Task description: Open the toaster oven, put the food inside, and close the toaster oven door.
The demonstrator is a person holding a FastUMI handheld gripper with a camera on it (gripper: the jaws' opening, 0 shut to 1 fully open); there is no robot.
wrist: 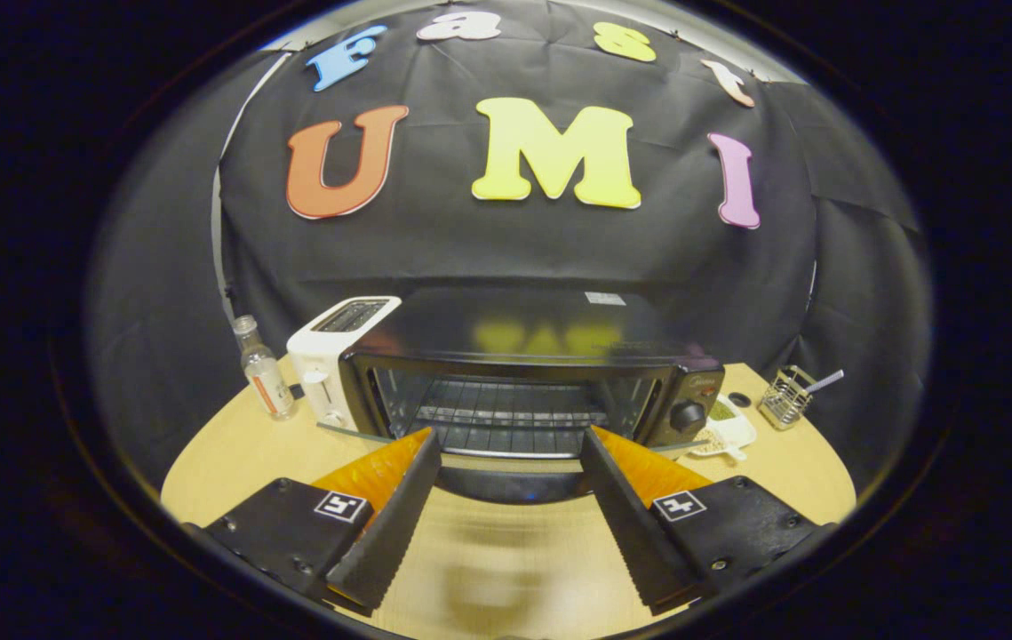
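While the tool (510, 449) stands wide with nothing between its two black fingers (394, 516), the toaster oven (528, 378) sits just ahead of the fingertips on the wooden tabletop (230, 458). Its door (510, 484) appears folded down toward the tool, lying as a dark slab between the fingertips, and the wire rack (506, 413) inside is bare. No food can be picked out for certain; a pale blurred patch lies on the tabletop between the fingers, too smeared to name.

My judgement is that the oven is a heavy, stiff metal box that will stay put under a light push. The door is rigid on a bottom hinge, probably glass-faced and smooth, so it is best lifted from under its front edge or handle rather than pinched on the pane.

Left of the oven, touching or just beside it, stands a white toaster (337, 356), with a small clear bottle (264, 369) further left. Right of the oven's black knob (689, 416) lie a white dish (728, 434) and a small wire basket (785, 396).
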